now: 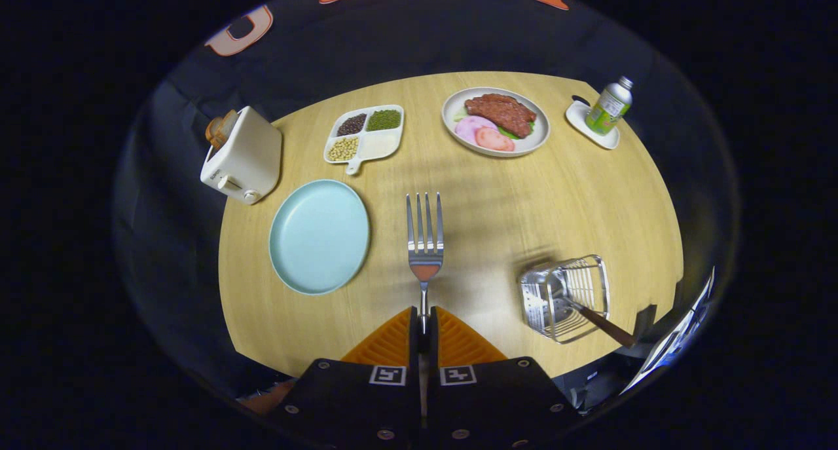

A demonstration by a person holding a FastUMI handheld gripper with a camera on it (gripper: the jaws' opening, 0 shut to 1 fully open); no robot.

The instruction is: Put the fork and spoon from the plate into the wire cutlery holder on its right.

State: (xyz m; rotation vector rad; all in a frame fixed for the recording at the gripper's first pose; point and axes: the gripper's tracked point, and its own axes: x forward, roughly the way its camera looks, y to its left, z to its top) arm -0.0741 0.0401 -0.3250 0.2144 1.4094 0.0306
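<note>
The wire cutlery holder (566, 298) off to my right already has the spoon (592, 316) in it, brown handle sticking out toward me, while the pale blue plate (319, 235) to my left is bare. Beyond them a divided tray (364, 136) holds beans and grains in its compartments, and a white plate (495, 121) carries meat and slices. My fingers (424, 325) are pinched tight on the handle of the shiny metal fork (425, 240), tines pointing away from me above the wooden table (510, 207), between plate and holder.

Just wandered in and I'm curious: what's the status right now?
Gripper shut on fork, held above the table. Spoon already in wire cutlery holder. Blue plate bare. Nothing between fork and holder.
</note>
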